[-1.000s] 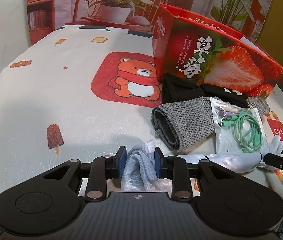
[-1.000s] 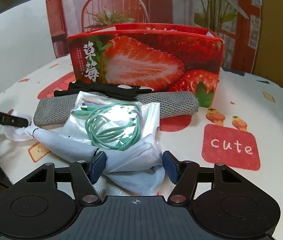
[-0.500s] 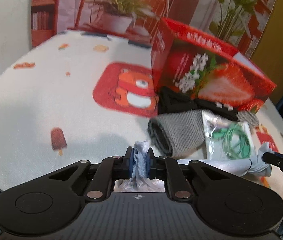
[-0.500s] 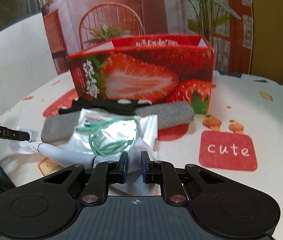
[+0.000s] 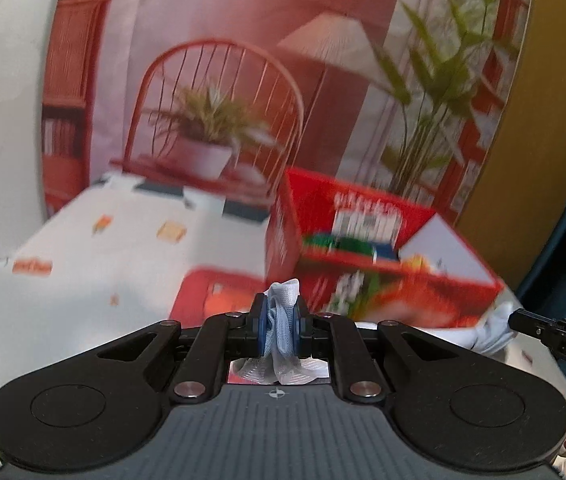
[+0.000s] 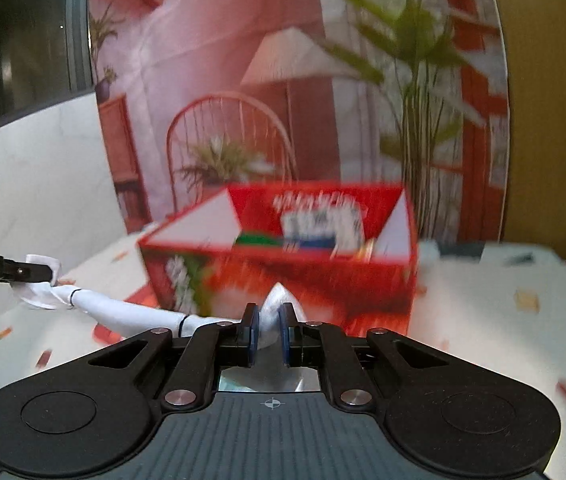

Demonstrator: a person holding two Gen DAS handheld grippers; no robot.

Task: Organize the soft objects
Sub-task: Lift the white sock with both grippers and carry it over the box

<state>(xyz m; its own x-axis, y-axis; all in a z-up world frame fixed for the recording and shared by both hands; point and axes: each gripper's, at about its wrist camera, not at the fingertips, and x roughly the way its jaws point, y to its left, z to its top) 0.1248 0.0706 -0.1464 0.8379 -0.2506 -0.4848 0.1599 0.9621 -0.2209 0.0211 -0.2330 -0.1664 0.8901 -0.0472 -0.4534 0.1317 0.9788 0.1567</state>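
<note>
**Both ends pinched, cloth up off the table**

You have the left gripper [image 5: 281,330] clamped on one bunched end of the white cloth [image 6: 131,314], and the right gripper [image 6: 270,330] squeezed tight on the other end. The cloth hangs stretched between them, clear of the patterned tablecloth [image 5: 123,264]. The open strawberry box [image 6: 283,248] sits at twelve o'clock from your right gripper, about one o'clock from your left. This looks like the carry step. Next, I'd judge, you bring both hands over the box's open top together, keep the span from sagging onto the near wall, then release inside.
</note>
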